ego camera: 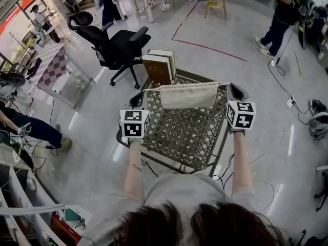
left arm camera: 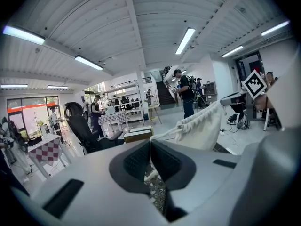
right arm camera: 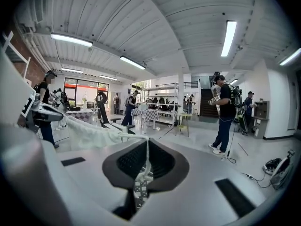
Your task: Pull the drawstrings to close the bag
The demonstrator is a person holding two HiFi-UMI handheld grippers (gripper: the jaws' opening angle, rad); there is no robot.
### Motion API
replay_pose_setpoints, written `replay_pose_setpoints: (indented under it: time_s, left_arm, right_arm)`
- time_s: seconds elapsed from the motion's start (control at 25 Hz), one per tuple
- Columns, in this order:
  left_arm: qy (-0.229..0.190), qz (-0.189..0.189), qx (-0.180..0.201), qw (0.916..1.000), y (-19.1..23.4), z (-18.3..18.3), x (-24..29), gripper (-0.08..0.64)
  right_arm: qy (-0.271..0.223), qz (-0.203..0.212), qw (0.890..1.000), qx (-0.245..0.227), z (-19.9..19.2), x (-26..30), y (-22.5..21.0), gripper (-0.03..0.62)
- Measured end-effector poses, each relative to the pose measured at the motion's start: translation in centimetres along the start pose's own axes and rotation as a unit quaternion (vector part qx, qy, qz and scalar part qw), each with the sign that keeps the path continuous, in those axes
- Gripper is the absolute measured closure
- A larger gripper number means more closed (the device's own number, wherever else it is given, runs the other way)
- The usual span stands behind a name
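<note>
A cream drawstring bag [ego camera: 187,95] hangs stretched between my two grippers above a table with a lattice-patterned cloth [ego camera: 184,129]. My left gripper [ego camera: 137,101] is shut on the bag's left drawstring [ego camera: 146,91]. In the left gripper view the cord [left arm camera: 163,135] runs from the bag [left arm camera: 202,127] into the closed left gripper [left arm camera: 149,144]. My right gripper [ego camera: 233,92] is shut on the right drawstring [ego camera: 224,84]. In the right gripper view that string [right arm camera: 131,135] runs from the bag [right arm camera: 87,135] into the closed right gripper [right arm camera: 147,145], its knotted end hanging below.
Two thick books [ego camera: 160,65] stand at the table's far edge. A black office chair [ego camera: 115,42] stands on the floor beyond, to the left. Checkered tables [ego camera: 54,65] and several people [ego camera: 279,17] are around the room. Cables [ego camera: 287,94] lie on the floor at right.
</note>
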State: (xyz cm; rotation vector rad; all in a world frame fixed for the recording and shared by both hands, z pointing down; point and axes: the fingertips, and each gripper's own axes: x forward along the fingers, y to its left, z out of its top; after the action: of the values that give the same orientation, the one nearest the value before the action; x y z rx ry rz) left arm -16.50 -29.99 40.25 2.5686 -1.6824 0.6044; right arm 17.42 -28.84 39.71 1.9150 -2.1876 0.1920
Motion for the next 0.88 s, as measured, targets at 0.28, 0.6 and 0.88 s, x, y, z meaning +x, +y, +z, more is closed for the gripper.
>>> replay_pose_setpoints:
  time_s: [0.28,0.6,0.88]
  left_arm:
    - [-0.001,0.015,0.000,0.9999,-0.4,-0.1,-0.7,0.532]
    - [-0.005,0.037,-0.009,0.9993,-0.9,-0.5,-1.6,0.532]
    - [-0.010,0.057,-0.012,0.9982,-1.2,-0.6,-2.5,0.532]
  right_arm:
    - [-0.006,-0.001,1.000,0.012,-0.2,-0.2,-0.4,0.566]
    - [-0.012,-0.005,1.000,0.029,-0.9,-0.5,-1.0,0.566]
    - [-0.020,-0.009,0.999,0.036,-1.0,-1.0,-1.3,0.566]
